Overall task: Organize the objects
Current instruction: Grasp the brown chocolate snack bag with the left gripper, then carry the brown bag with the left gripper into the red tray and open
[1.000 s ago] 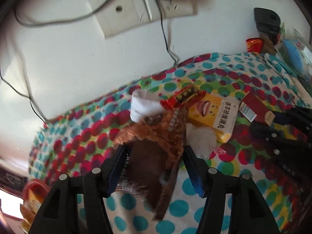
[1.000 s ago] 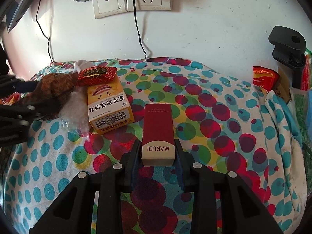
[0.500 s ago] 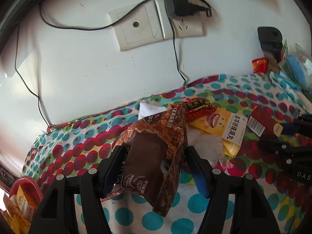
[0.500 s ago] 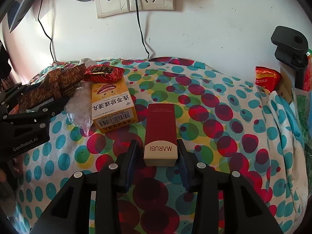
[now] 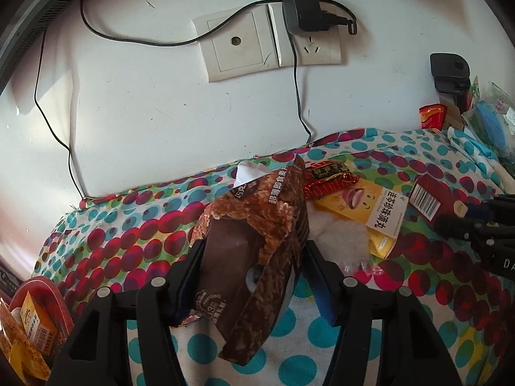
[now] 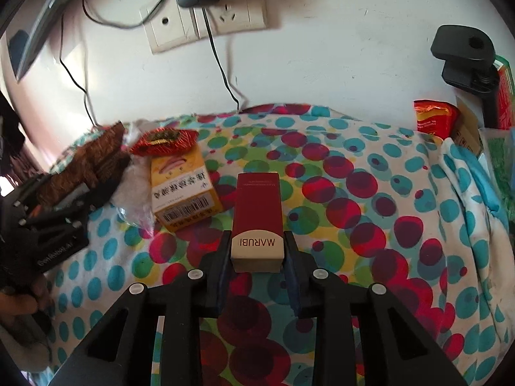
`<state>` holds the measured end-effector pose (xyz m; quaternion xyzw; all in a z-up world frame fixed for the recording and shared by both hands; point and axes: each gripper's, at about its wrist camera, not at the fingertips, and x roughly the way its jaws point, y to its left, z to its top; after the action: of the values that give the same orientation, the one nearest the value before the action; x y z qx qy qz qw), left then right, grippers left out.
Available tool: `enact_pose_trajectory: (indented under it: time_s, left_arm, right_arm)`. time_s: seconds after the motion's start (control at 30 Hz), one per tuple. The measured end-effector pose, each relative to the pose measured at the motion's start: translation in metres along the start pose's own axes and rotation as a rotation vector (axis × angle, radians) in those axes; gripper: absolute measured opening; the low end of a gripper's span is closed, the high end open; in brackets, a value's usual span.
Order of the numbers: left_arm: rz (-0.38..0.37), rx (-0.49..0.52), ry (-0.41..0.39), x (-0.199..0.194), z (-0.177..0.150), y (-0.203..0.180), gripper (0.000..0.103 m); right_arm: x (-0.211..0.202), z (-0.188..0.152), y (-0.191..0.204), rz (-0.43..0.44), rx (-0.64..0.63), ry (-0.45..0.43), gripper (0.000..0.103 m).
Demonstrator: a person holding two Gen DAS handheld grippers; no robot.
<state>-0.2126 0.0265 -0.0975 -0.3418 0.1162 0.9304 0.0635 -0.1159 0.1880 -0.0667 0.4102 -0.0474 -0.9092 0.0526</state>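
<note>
A torn brown snack bag (image 5: 257,225) stands tilted between the fingers of my left gripper (image 5: 252,247). Its jaws are closing, with both pads against the bag's sides. A red box (image 6: 257,206) marked MARUBI lies on the polka-dot cloth (image 6: 354,257). My right gripper (image 6: 257,238) is closing on the box's near end, and both pads touch it. Between the two lie a yellow box (image 6: 183,193), a red candy wrapper (image 6: 164,138) and a clear plastic pouch (image 6: 135,193). The left gripper (image 6: 48,225) shows at the left edge of the right wrist view.
A white wall with sockets (image 5: 270,41) and hanging cables rises right behind the cloth. A red tray (image 5: 48,292) holding a small yellow box sits low at the left. At the right are a black clamp (image 6: 463,51), a red packet (image 6: 431,119) and piled packages.
The left gripper tilted upward and its jaws narrowed on the brown bag, which now stands higher between them. The right jaws drew in against the red box.
</note>
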Motion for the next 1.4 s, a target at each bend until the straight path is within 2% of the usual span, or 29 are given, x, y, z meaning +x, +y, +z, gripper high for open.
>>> enact_pose_trajectory:
  time_s: [0.4,0.73,1.03,1.17,1.4]
  left_arm:
    - [-0.032,-0.02,-0.005,-0.03,0.0,0.003,0.059]
    - [-0.03,-0.061,-0.006,-0.085,-0.001,0.011,0.059]
    - [0.03,-0.076,-0.009,-0.13,-0.012,0.035,0.059]
    - [0.057,-0.107,-0.006,-0.146,-0.022,0.056,0.059]
    - [0.147,-0.166,0.013,-0.169,-0.045,0.104,0.059]
  right_arm:
    - [0.0,0.001,0.006,-0.044,-0.029,0.001,0.028]
    - [0.004,0.0,0.008,-0.059,-0.049,0.013,0.028]
    - [0.006,0.002,0.009,-0.079,-0.056,0.022,0.028]
    - [0.005,0.002,0.01,-0.084,-0.056,0.021,0.028]
    - [0.008,0.002,0.01,-0.093,-0.073,0.037,0.028]
